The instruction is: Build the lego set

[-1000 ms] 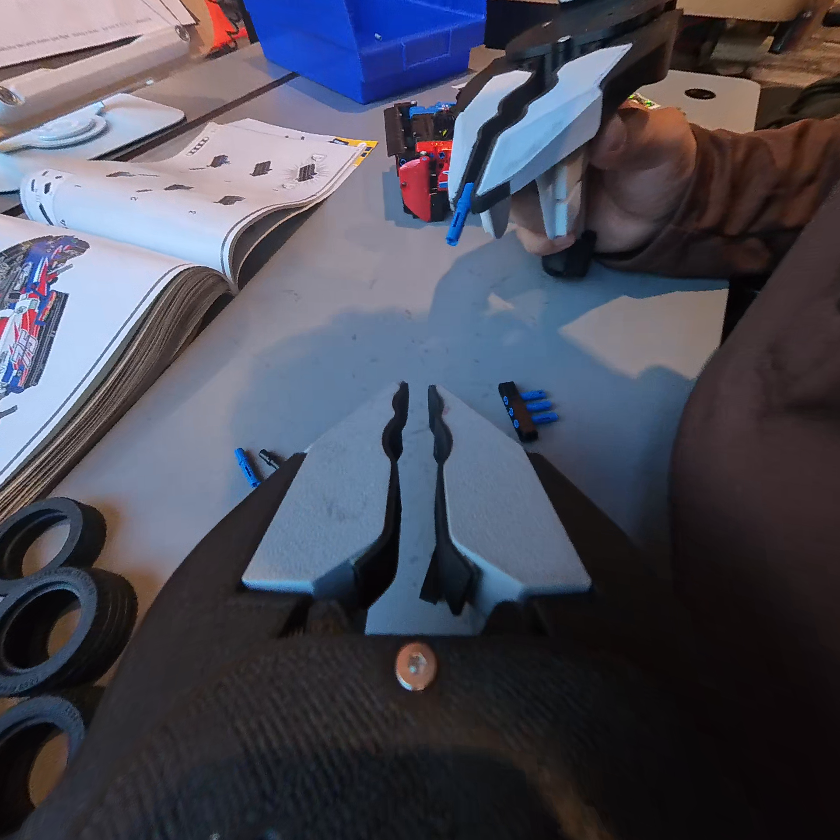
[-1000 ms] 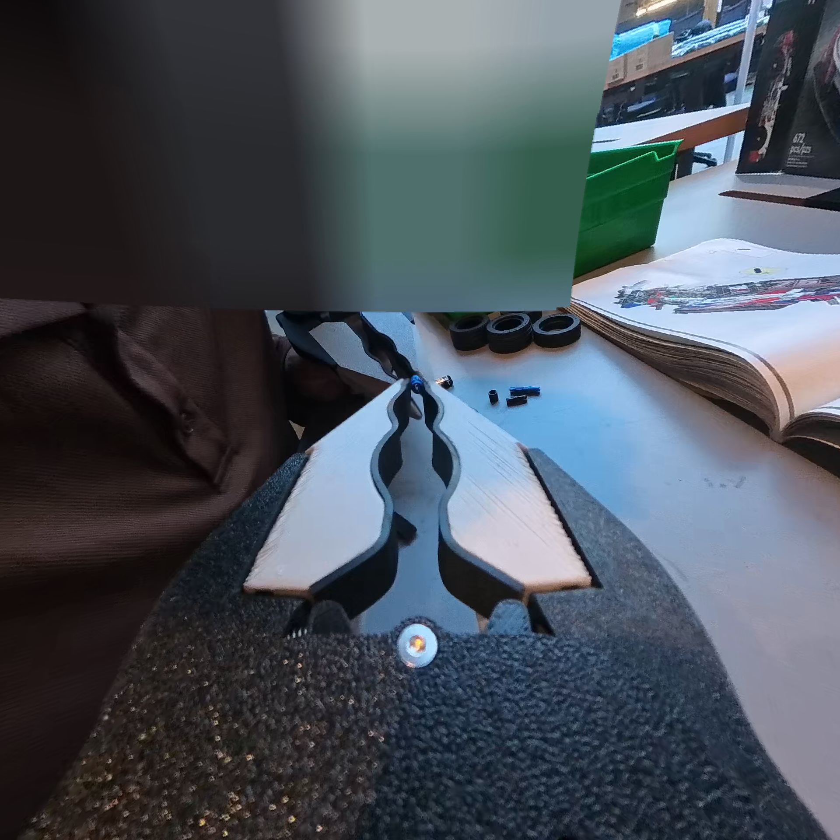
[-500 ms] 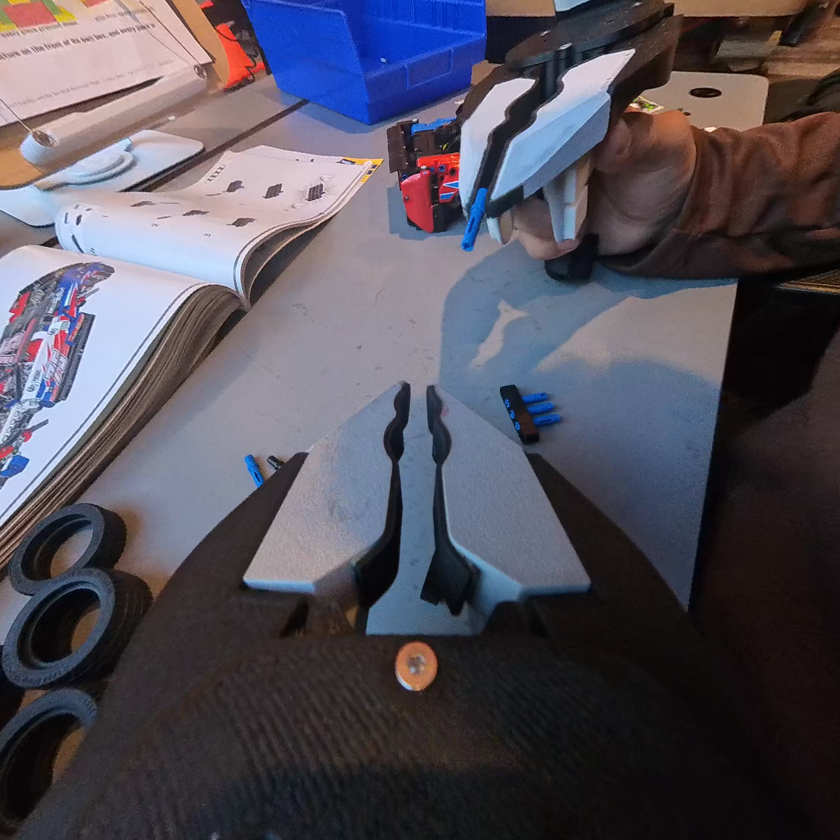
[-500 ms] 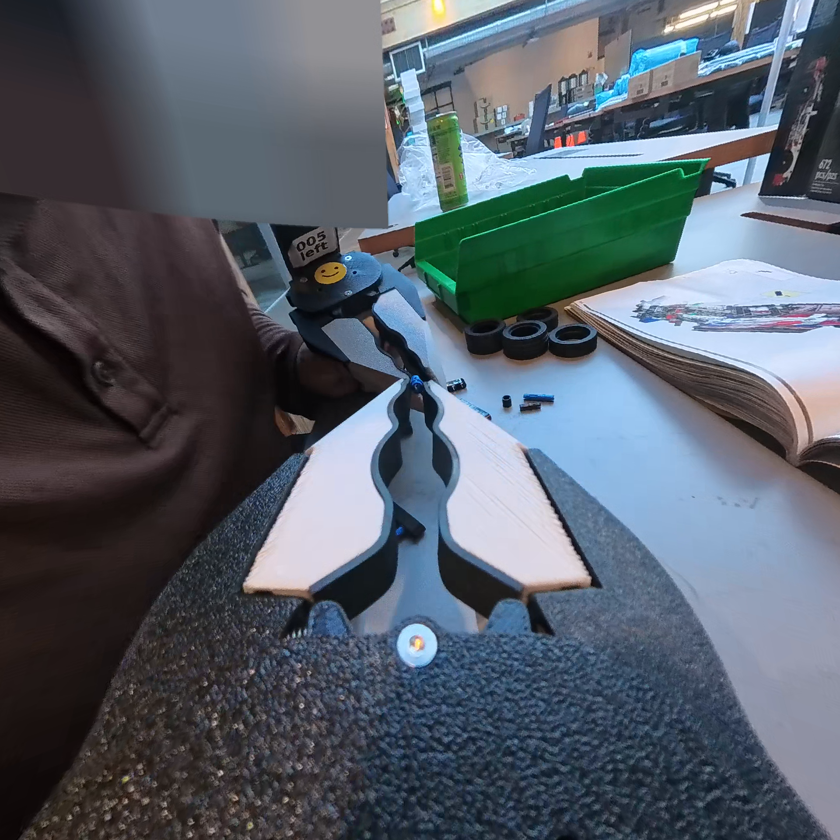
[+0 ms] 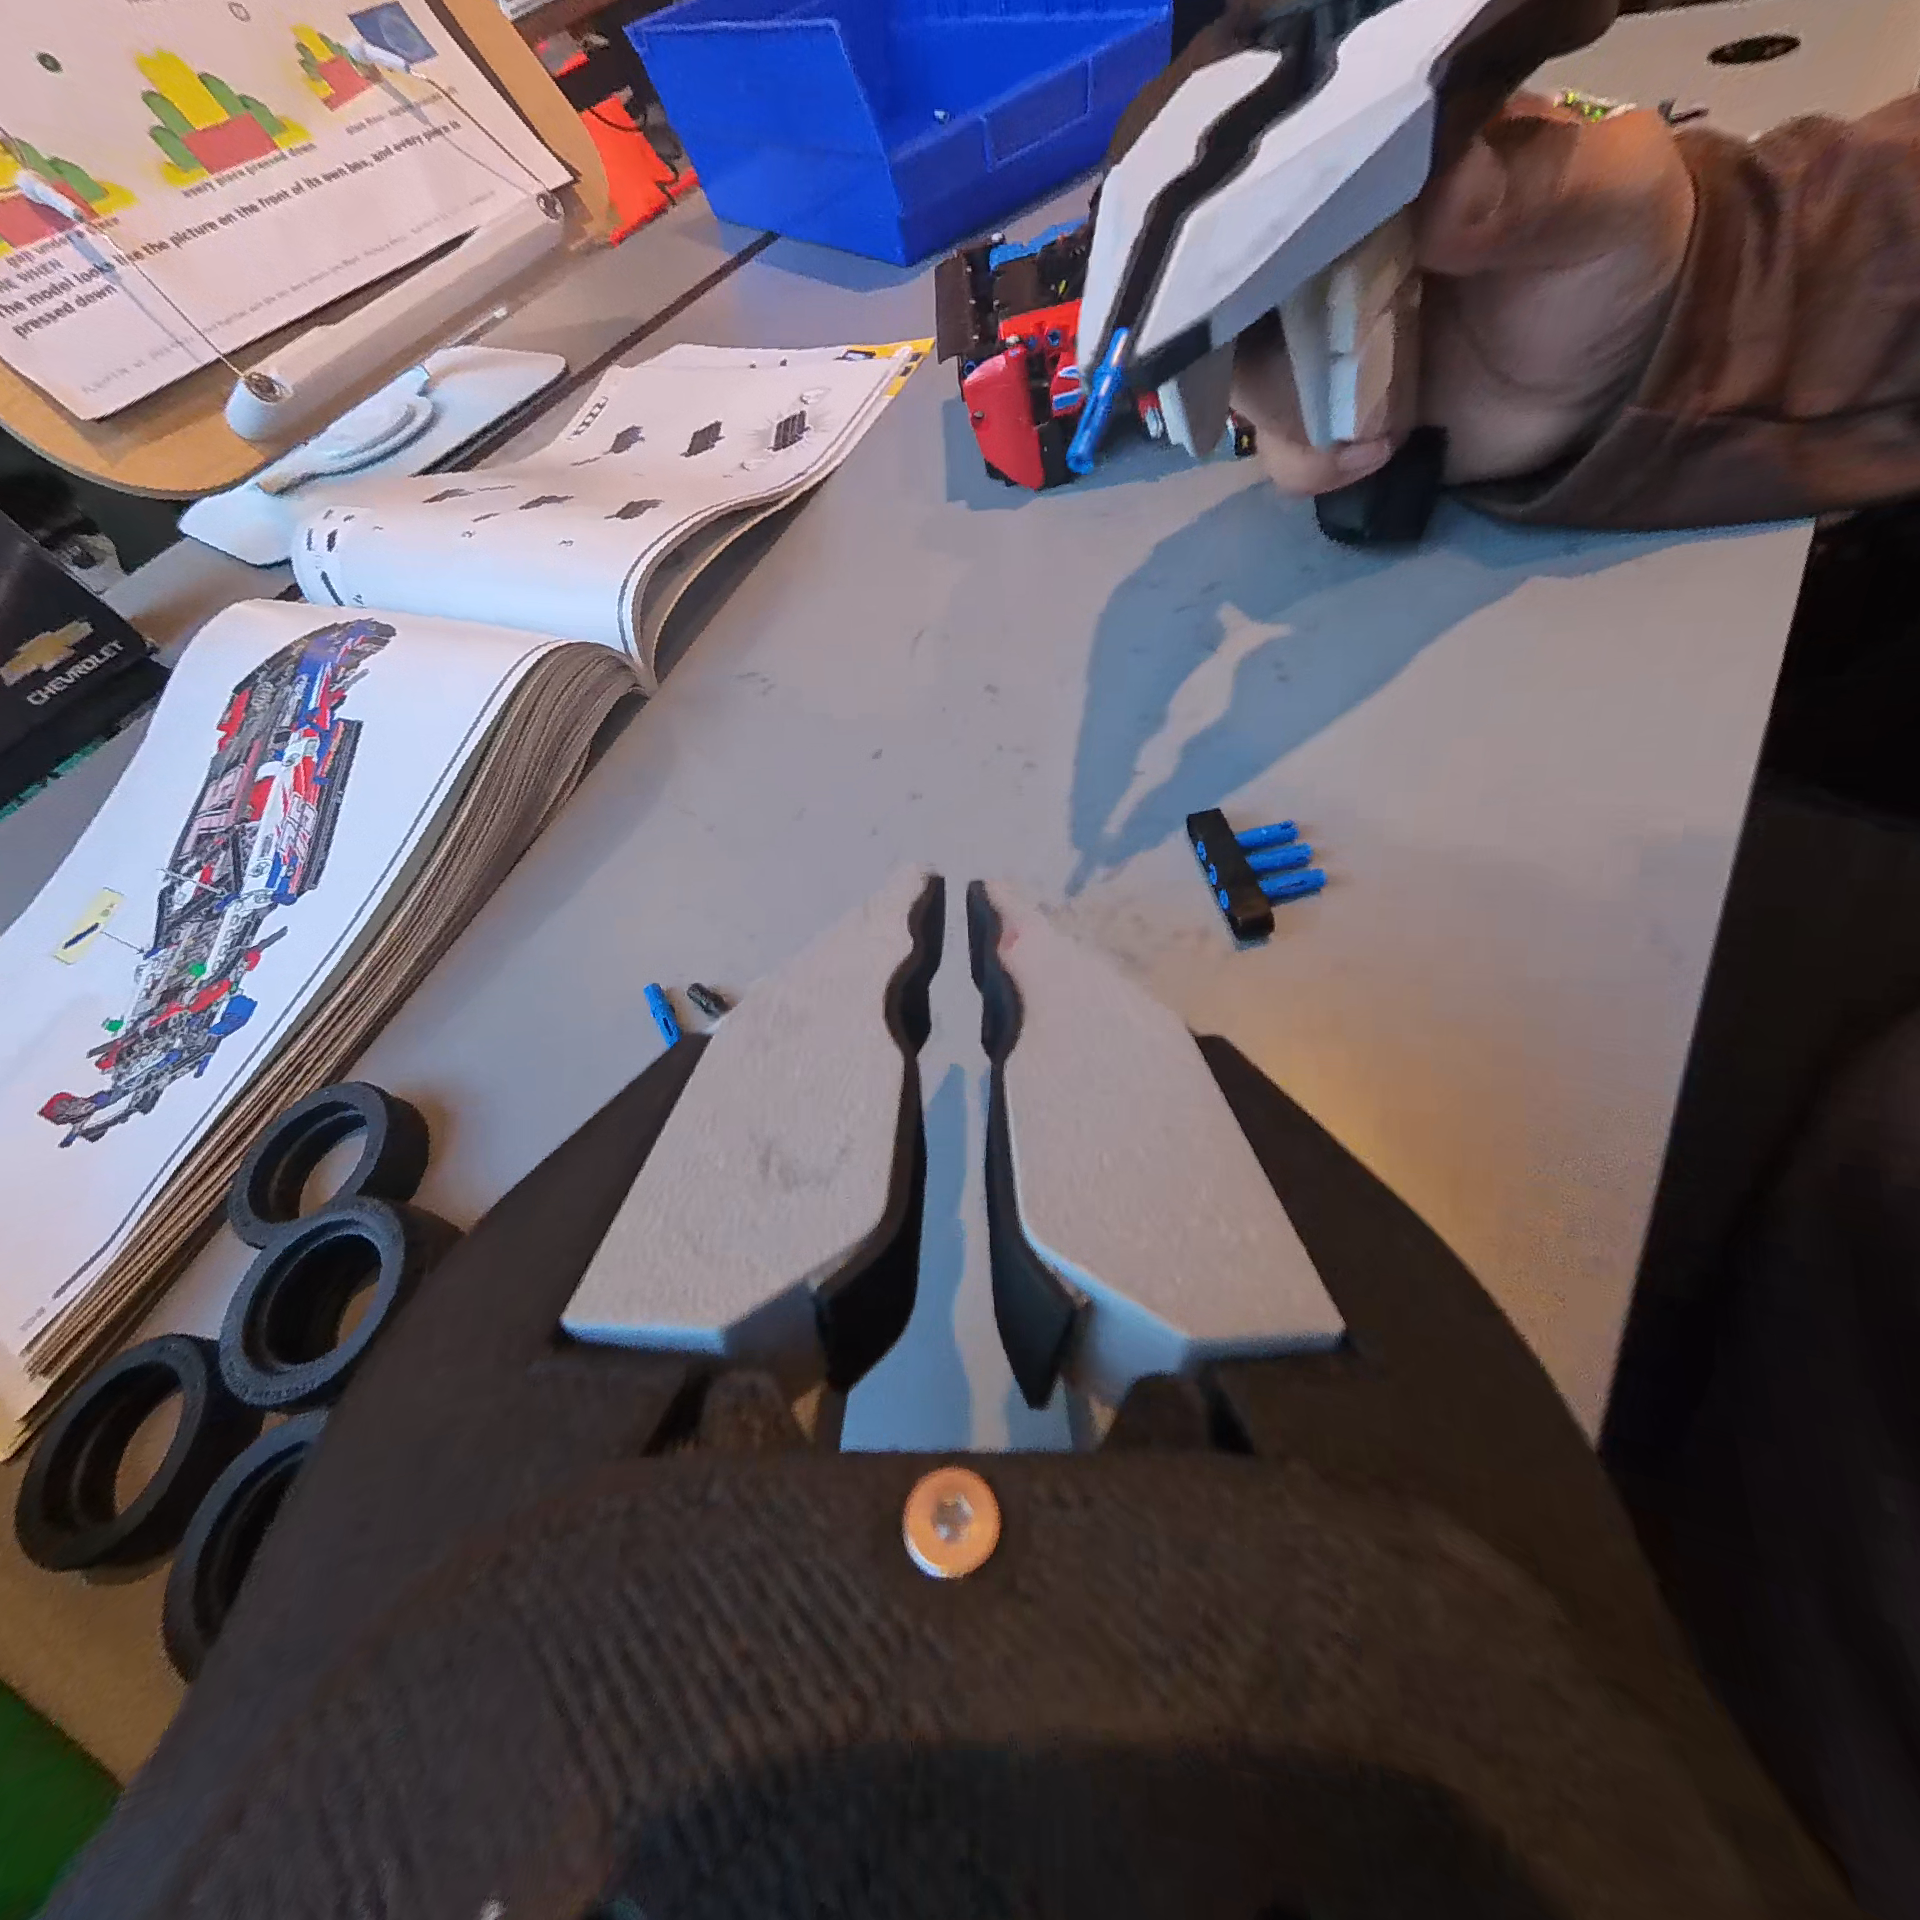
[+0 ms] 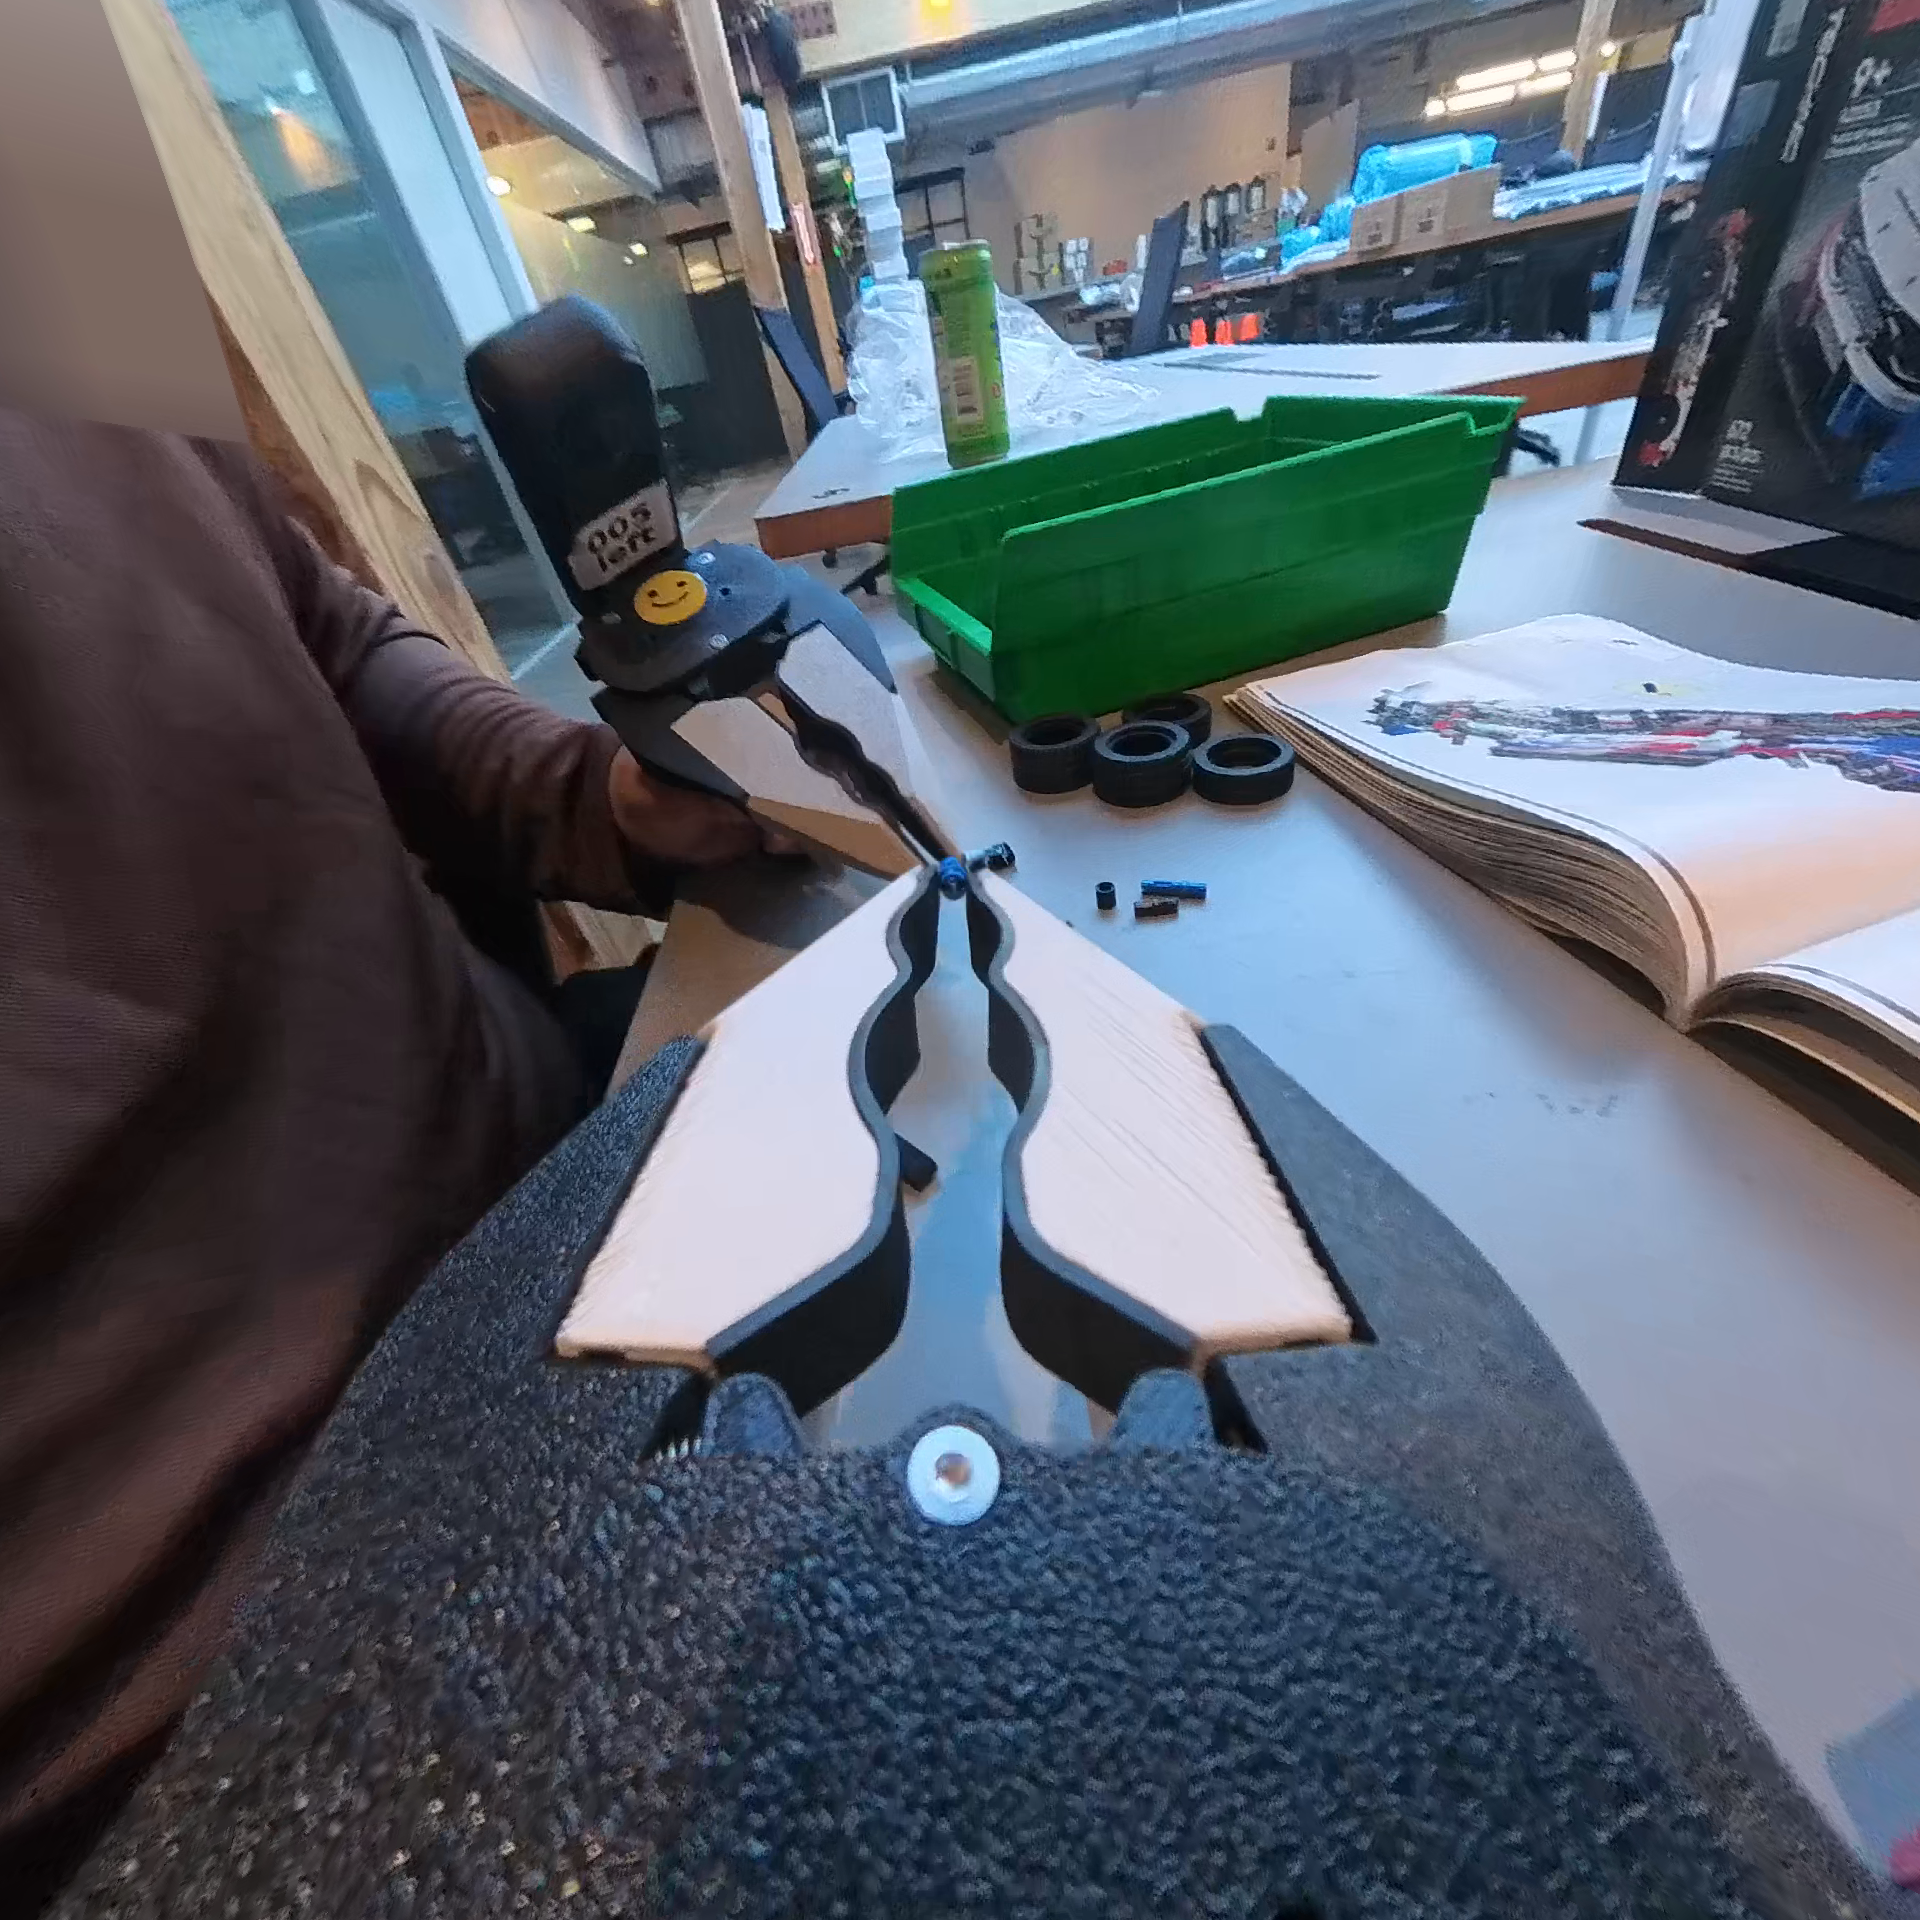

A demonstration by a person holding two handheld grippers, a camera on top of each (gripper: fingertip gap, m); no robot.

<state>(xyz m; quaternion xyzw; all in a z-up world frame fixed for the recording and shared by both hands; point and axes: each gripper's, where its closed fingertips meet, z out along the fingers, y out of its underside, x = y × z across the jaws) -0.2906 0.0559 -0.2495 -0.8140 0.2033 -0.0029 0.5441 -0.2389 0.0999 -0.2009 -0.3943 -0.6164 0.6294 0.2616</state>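
Note:
My left gripper point(image 5: 954, 896) hovers low over the grey table point(image 5: 935, 675), its jaws nearly together with nothing between them. A black beam with three blue pins point(image 5: 1243, 873) lies just right of its tips. My right gripper point(image 6: 951, 881) is shut on a blue pin point(image 6: 950, 879). In the left wrist view the right gripper point(image 5: 1103, 364) hangs at the far right, and the blue pin point(image 5: 1097, 403) sticks down in front of the red and black part-built model point(image 5: 1013, 374). The left gripper point(image 6: 925, 844) also shows in the right wrist view.
An open instruction book point(image 5: 312, 831) lies left, with several black tyres point(image 5: 312, 1299) near its corner. A loose blue pin point(image 5: 661, 1013) and black pin point(image 5: 708, 1000) lie by my left fingers. A blue bin point(image 5: 904, 114) stands at the back, a green bin point(image 6: 1195, 551) beyond the tyres point(image 6: 1143, 750). The gap from one gripper's tips to the other's is roughly 9 cm.
Both cameras have pulled back and tilted up, showing more of the bench. The right gripper keeps the blue pin and has risen slightly near the model. The left gripper stays empty.

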